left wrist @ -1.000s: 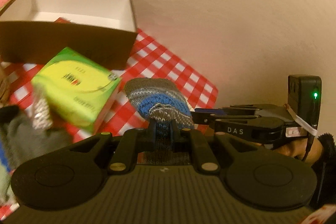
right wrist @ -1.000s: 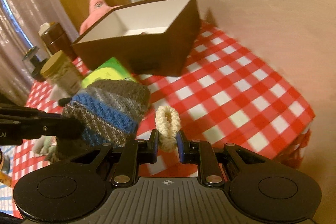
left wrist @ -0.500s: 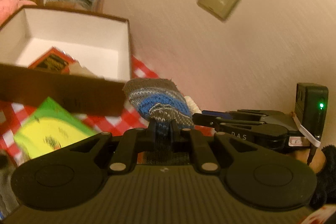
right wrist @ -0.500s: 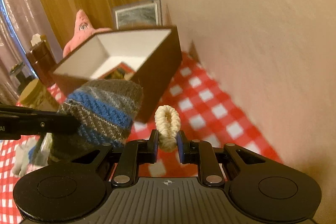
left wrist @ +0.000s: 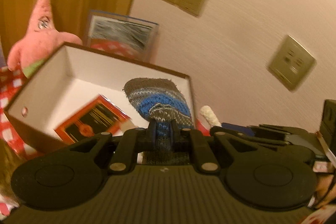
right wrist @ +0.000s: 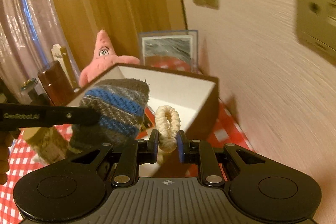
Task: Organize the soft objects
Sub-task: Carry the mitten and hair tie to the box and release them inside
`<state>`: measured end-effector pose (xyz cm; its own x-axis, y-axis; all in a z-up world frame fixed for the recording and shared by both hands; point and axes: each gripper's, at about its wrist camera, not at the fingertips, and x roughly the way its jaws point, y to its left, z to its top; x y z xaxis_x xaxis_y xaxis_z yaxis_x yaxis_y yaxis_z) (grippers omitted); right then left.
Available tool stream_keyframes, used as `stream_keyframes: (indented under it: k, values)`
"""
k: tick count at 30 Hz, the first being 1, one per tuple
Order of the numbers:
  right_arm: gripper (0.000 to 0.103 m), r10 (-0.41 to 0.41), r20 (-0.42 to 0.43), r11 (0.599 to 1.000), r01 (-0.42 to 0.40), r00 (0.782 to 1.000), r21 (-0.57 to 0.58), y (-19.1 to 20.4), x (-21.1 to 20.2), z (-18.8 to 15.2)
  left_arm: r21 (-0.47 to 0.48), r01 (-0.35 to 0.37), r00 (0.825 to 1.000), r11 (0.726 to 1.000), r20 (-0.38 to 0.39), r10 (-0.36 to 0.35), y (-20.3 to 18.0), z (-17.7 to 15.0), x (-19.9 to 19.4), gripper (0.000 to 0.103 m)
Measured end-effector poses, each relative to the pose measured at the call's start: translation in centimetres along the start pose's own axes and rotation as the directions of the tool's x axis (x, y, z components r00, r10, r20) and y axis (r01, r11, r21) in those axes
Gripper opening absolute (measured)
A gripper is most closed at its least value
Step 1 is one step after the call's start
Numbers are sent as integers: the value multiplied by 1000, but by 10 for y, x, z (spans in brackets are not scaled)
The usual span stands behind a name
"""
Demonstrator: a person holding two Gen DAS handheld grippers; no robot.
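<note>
My left gripper (left wrist: 163, 126) is shut on a grey and blue striped knitted sock (left wrist: 159, 98), held up over the near right part of an open brown box with a white inside (left wrist: 69, 75). The sock also shows in the right wrist view (right wrist: 117, 106). My right gripper (right wrist: 167, 141) is shut on a cream rope scrunchie (right wrist: 168, 125), held just in front of the same box (right wrist: 189, 89), to the right of the sock. The scrunchie's tip shows in the left wrist view (left wrist: 209, 115).
A red and black packet (left wrist: 92, 121) lies in the box. A pink star plush (right wrist: 103, 54) and a framed picture (right wrist: 168, 49) stand behind the box. The wall (right wrist: 262, 77) is close on the right. Jars (right wrist: 56, 81) stand at left on the red checked cloth (right wrist: 12, 161).
Both grippers have risen and moved forward with their objects, from over the table in front of the box to the box's opening. The green package has dropped out of view.
</note>
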<state>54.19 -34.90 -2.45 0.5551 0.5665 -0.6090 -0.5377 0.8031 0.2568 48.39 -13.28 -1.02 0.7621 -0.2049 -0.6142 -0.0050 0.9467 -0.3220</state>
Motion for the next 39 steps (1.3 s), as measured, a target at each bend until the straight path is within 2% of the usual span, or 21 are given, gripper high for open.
stream_keyframes:
  k: [4,5,7,14,16,18,20,23,28,39]
  values:
    - [19,15,5,1000,-15,1000,2,1,23,17,-29,-64,998,998,17,64,18,20,14,14]
    - [19,17,7,1000,-17,1000,3,1,29,21,-39,-80,996,996,22,81,22,23,18,17]
    - [19,14,16,1000,-14,1000,-2,1,38,28,-46,-116,993,992,26,117,28,29,27,31]
    - [19,17,23,1000,-17,1000,-6,0,59,42,-53,-178,983,983,-50,175,51,26,42,33]
    - [19,14,32,1000,-14,999,-16,1,64,44,-57,-190,980,980,-67,186,56,23,42,40]
    - [26,-17,67,999,20,998,-49,6,68,43,-62,-194,978,979,-87,188,61,22,42,42]
    - [53,-56,104,997,61,993,-53,8,69,42,-67,-196,977,978,-93,190,63,20,39,43]
    - [56,-21,118,1000,22,993,-6,3,67,41,-55,-198,977,979,-94,193,62,17,34,45]
    - [57,-29,85,1000,29,996,0,2,56,34,-23,-210,973,978,-100,206,58,7,21,46]
    - [58,-19,31,996,17,999,83,7,1,-13,8,-200,976,980,-91,200,50,-20,-29,46]
